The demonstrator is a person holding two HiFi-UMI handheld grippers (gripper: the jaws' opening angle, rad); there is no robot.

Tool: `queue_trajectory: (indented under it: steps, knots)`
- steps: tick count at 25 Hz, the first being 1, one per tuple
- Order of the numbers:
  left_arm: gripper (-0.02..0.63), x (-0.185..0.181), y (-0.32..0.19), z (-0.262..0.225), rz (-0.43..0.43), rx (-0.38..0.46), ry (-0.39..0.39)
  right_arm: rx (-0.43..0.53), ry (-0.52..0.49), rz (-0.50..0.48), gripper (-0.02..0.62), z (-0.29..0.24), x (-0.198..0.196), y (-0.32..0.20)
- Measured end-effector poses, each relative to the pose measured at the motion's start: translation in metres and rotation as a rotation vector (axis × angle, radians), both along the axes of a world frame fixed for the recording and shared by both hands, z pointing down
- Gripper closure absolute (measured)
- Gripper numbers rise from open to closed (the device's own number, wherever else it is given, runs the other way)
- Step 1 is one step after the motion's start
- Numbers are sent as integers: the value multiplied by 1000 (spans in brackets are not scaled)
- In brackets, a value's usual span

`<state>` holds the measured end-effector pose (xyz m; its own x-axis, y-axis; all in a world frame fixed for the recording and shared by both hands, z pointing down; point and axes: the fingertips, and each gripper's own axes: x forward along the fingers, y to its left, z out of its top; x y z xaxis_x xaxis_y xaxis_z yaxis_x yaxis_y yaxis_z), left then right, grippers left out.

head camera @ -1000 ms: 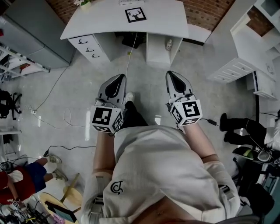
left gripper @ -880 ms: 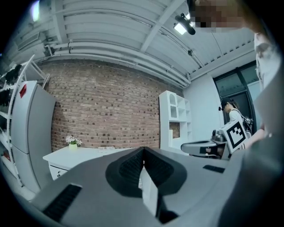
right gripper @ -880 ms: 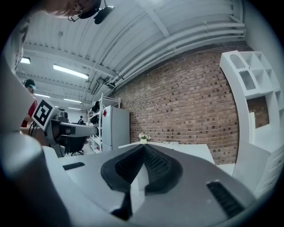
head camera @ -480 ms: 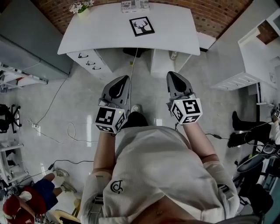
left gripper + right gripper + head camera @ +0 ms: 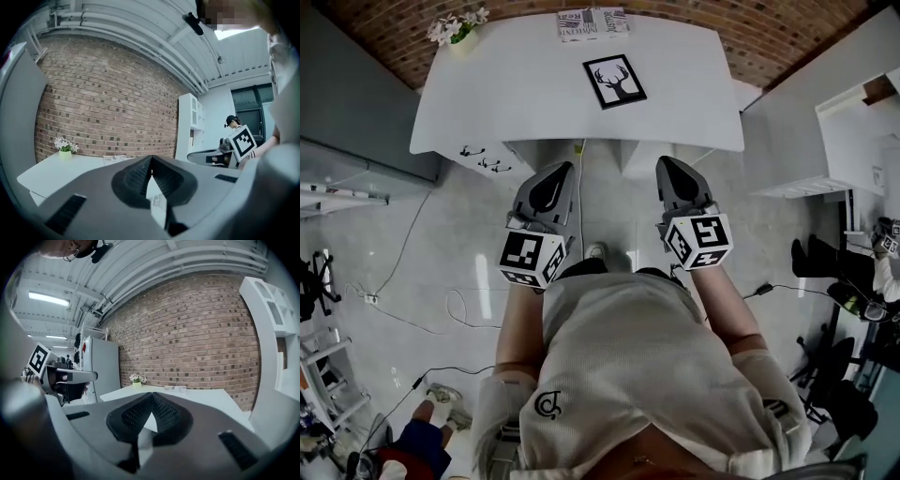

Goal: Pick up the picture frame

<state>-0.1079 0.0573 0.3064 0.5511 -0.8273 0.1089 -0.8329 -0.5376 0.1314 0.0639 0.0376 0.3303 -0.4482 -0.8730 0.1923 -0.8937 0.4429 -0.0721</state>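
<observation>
Holding my left tongs [image 5: 561, 169] and right tongs [image 5: 666, 163] pressed together and empty, I see the picture frame [image 5: 614, 82] flat on the white counter [image 5: 506, 94], flowers [image 5: 448, 25] in a small pot [image 5: 465, 37] at its far-left corner.

Bright, even light falls from ceiling strips [image 5: 47, 298] overhead (no hard shadows anywhere). The white bench [image 5: 487, 94] top is nearly washed out, with a soft shadow under its near edge, and pale glare streaks the glossy floor [image 5: 483, 281]. Both gripper views bulge like fisheyes, black at the corners; the left gripper [image 5: 152, 159] and right gripper [image 5: 152, 395] sit soft, too near their lenses.
</observation>
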Motion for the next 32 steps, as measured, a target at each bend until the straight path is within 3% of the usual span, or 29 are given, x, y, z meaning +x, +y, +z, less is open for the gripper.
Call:
queue_trajectory:
  steps: [10,22,27,32]
  knots:
    - [592,-8,-79,38,-9,-69,3,-53,25,-2,589,32,-13,-90]
    - [592,4,-226,41,-151,-83,-34,-118,50,-84,588,57,5,-261]
    - [592,16,-276,53,-177,-102,-22,-162,53,-117,588,74,15,-314]
    - [592,23,-317,61,-193,-68,-18,-183,67,-181,588,101,19,-355]
